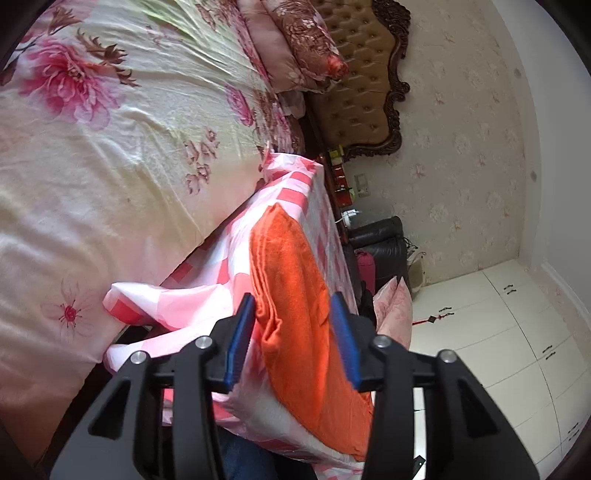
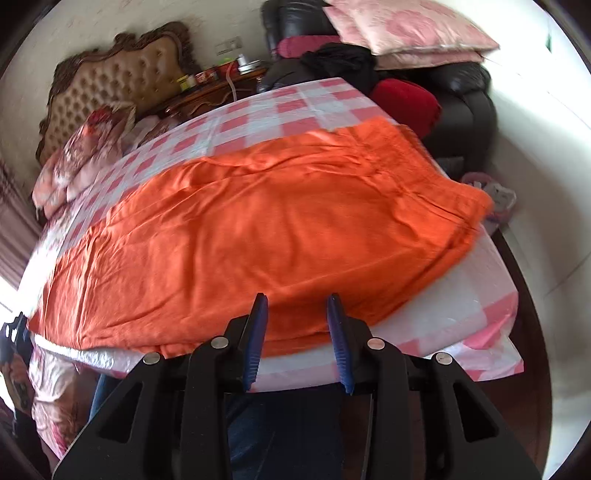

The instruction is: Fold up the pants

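Observation:
The orange pants (image 2: 266, 229) lie flat, folded lengthwise, on a table covered by a pink-and-white checked cloth (image 2: 258, 118). In the left wrist view the pants (image 1: 295, 295) run away from me along the cloth (image 1: 207, 280). My left gripper (image 1: 293, 306) is open, its blue pads on either side of the pants' near end, above it. My right gripper (image 2: 297, 306) is open and empty over the pants' near long edge. The left gripper shows at the far left of the right wrist view (image 2: 14, 339).
A bed with a floral sheet (image 1: 110, 155) lies left of the table. A tufted headboard (image 2: 122, 85), a cluttered nightstand (image 2: 218, 79) and a black leather chair (image 2: 458, 96) with pillows (image 2: 406, 33) stand behind. White cabinets (image 1: 509, 332) lie to the right.

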`<state>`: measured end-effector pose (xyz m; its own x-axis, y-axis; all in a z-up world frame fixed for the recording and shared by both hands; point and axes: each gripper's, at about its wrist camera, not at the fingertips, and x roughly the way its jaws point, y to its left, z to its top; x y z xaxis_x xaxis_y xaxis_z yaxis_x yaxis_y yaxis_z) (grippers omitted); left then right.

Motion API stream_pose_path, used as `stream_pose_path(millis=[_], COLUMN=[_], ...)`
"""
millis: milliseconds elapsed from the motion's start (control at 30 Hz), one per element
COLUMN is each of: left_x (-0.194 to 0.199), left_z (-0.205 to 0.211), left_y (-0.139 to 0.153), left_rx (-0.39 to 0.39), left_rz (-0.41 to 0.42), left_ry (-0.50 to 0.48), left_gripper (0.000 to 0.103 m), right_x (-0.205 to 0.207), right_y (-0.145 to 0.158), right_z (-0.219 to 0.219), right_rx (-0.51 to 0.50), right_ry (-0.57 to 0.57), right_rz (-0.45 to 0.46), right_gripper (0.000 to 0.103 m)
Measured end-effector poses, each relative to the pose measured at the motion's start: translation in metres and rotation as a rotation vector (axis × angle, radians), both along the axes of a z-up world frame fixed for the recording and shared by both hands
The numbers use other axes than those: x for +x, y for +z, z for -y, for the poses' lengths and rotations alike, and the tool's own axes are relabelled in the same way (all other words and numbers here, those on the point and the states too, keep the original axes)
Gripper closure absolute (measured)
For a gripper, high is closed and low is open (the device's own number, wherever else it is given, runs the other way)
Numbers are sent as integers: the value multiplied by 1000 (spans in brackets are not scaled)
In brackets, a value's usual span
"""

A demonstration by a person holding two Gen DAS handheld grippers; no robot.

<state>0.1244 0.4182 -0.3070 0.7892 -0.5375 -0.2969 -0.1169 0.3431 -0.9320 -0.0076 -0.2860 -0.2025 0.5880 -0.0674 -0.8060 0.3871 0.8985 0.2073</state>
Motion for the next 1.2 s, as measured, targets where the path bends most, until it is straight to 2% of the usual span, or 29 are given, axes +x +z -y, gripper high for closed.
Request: stream_pose_path(millis=[33,67,133,233,300,400,500,600,667,767,833,933,1000,1033,1067,1100,1167,1200], left_x=[-1,-2,-4,-9,-12,-14,-14,-13,-12,-11,-9,-8,-6,-6,-9,-16,-22,-22], left_z=[-2,-3,-6,-10,-12,-11,-9,-6,-2,1,0,-3,-4,-5,-6,-3,20,35], left_y=[-3,-5,-11,-19,-21,-22,-22,-20,-18,-17,-19,-22,-24,-23,-17,1,48,65], left_rx=[5,7,-10,-18,-22,-16,-7,16,52,65,52,39,50,89,171,305,532,614], left_rz=[-21,-41,-63,-88,-97,-101,-108,-110,-117,-109,-108,-116,-128,-165,-220,-229,-124,-86], left_ry=[11,27,51,73,82,77,76,80,73,50,35,32,27,40,96,174,190,169], left_gripper=[45,41,39,39,38,38,38,38,34,28,24,24,24,25,27,29,32,33], right_x=[-4,-8,-21,-43,-53,-57,-46,-19,0,24,39,53,51,51,50,50,50,50], right_y=[0,1,1,-3,-2,4,15,23,24,19,9,-15,-15,-14,-15,-15,-15,-15], right_z=[9,18,46,85,99,106,92,61,39,12,-4,-13,-17,-18,-18,-18,-21,-21], right_rx=[-9,-15,-25,24,25,35,-18,-106,-165,-172,-231,-326,-383,-412,-423,-432,-452,-462], right_ry=[-34,-73,-212,-372,-396,-376,-308,-211,-153,-42,-6,2,-18,-28,-29,-29,-33,-34], right_rz=[1,2,-20,-29,-27,2,35,39,28,53,1,-126,-135,-150,-159,-165,-174,-175], right_gripper=[69,69,69,69,69,69,69,69,69,69,69,69,54,52,52,51,50,50])
